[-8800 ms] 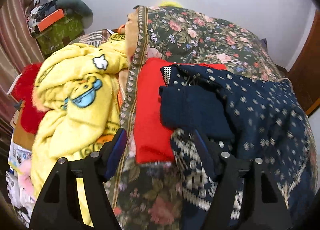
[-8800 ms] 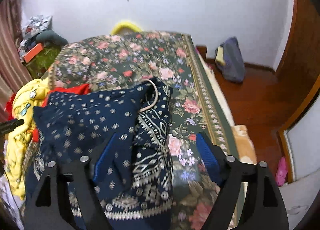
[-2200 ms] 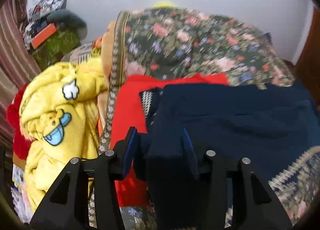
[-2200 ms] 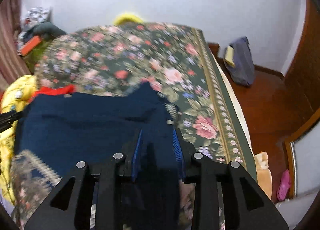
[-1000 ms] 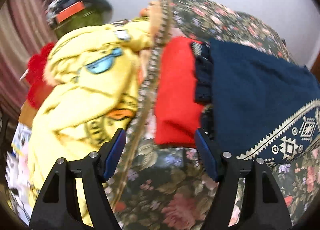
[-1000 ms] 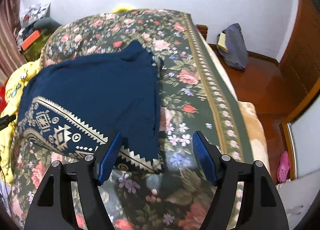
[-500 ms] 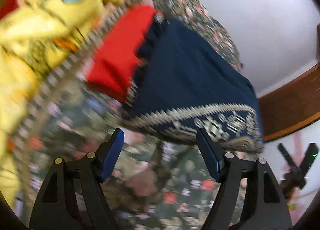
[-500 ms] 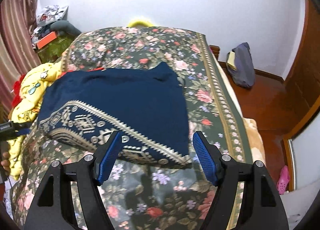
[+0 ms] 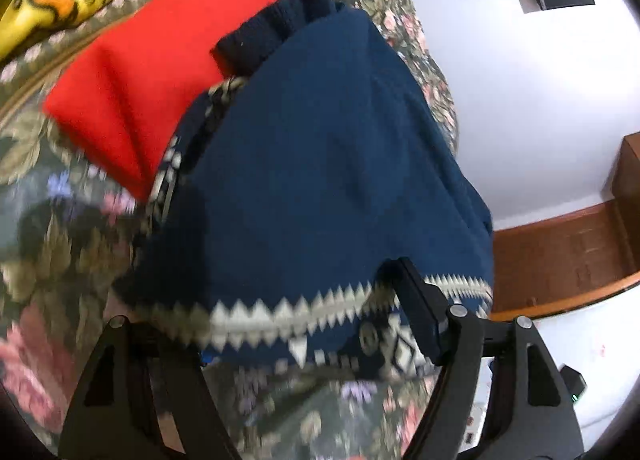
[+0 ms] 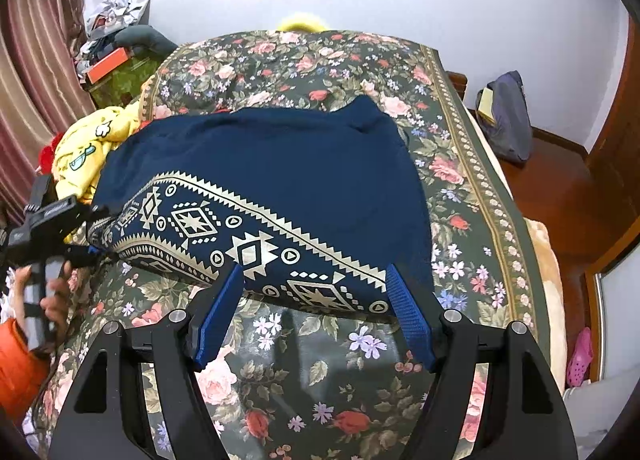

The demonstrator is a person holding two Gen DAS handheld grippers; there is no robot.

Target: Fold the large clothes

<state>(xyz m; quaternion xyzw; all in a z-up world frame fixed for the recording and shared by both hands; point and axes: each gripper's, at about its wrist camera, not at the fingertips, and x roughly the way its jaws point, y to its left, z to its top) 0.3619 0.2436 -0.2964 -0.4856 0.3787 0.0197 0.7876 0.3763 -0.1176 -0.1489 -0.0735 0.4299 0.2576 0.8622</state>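
A navy sweater with a cream patterned hem band lies spread flat on the floral bed cover. It also fills the left wrist view. My right gripper is open and empty, just in front of the hem. My left gripper is open, its jaws straddling the hem's left corner, the cloth lying between them. It shows in the right wrist view at the sweater's left edge.
A folded red garment lies partly under the sweater's left side. A yellow fleece is heaped at the bed's left edge. Clutter stands by the curtain. A blue bag lies on the wooden floor at right.
Both grippers let go of the sweater after spreading it flat and pulled back. In the last half second the left gripper swung in low to the hem's left corner; the right stayed open.
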